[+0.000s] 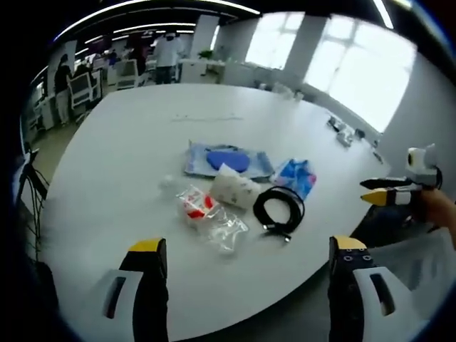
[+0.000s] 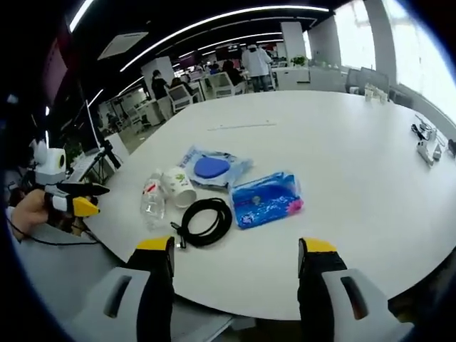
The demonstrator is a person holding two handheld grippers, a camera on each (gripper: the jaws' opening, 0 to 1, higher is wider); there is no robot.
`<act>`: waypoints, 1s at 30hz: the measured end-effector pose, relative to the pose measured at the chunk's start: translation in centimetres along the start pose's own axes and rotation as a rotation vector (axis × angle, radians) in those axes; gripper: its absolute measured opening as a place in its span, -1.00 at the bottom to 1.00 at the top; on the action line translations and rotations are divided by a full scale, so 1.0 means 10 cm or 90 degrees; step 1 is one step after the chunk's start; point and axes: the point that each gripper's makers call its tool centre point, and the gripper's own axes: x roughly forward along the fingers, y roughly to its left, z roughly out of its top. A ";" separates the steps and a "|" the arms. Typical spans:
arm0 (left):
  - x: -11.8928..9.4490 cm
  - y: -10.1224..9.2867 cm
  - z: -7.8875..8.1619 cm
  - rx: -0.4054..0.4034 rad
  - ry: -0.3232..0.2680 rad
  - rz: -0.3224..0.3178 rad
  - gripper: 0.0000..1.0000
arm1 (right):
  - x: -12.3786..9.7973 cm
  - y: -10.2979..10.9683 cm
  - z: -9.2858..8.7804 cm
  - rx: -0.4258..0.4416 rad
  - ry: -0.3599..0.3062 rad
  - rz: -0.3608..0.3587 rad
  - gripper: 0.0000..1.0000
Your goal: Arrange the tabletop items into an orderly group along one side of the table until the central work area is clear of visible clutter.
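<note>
2 grippers [image 1: 249, 260] [image 2: 235, 260]: black jaws, yellow tips, white housings.

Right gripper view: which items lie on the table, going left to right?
Clear bottle → paper cup → black cable coil → bright blue packet → small gadgets at the far edge.

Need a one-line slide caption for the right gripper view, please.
Open right gripper faces a white table with coiled black cable, blue packet, paper cup and plastic bottle.
</note>
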 end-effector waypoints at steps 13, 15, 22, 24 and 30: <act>-0.02 -0.07 0.01 0.033 0.003 -0.010 0.80 | 0.08 0.01 -0.08 -0.013 0.023 0.021 0.35; -0.02 -0.09 0.02 0.029 0.002 -0.014 0.80 | 0.09 0.01 -0.06 -0.014 0.022 0.022 0.33; -0.02 -0.01 -0.02 0.024 0.010 -0.004 0.79 | 0.17 0.16 0.02 -0.026 0.015 0.046 0.30; -0.03 -0.01 0.00 0.022 0.005 -0.005 0.79 | 0.20 0.17 0.01 -0.026 0.017 0.047 0.29; -0.03 0.00 0.01 0.015 0.004 -0.007 0.78 | 0.22 0.30 0.00 -0.038 0.026 0.060 0.28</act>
